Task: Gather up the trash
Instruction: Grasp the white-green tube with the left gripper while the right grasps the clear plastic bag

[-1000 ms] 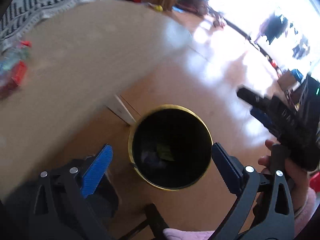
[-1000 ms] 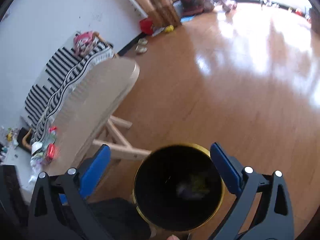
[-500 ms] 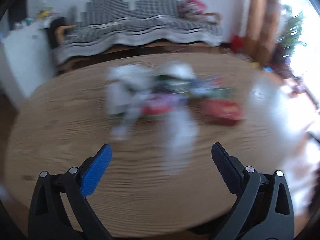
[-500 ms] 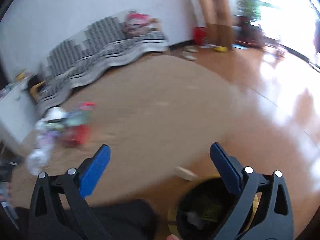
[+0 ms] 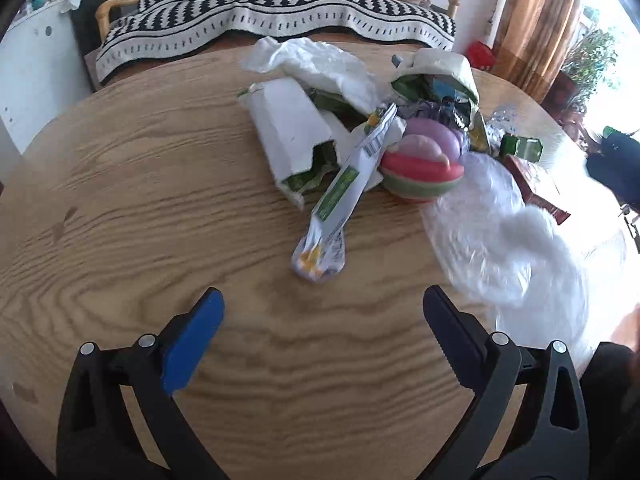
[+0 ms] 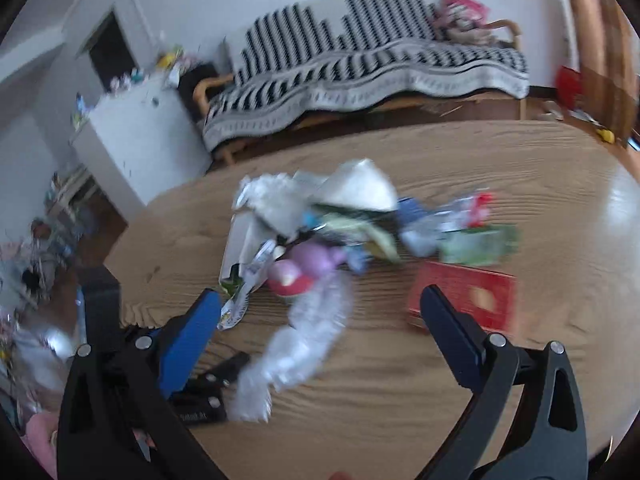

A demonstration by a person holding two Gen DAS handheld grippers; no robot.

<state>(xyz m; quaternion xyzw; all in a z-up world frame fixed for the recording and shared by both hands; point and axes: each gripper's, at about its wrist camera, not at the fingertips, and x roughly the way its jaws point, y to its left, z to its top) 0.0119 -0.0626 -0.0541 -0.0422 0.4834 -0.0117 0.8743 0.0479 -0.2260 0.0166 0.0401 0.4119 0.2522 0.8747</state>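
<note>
Both the left gripper and right gripper hang spread and empty at the lower frame, seemingly ready to pick from the wrappers heaped mid-worktop.

Both tools off the bin, now over the trash pile on the table.

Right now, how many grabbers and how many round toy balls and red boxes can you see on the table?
Grabbers: 2, the left gripper and the right gripper, both open and empty.
Balls: 1, the striped ball.
Red boxes: 1, the red box.
Total: 4.
The wrappers and bags are too tangled to count.
</note>
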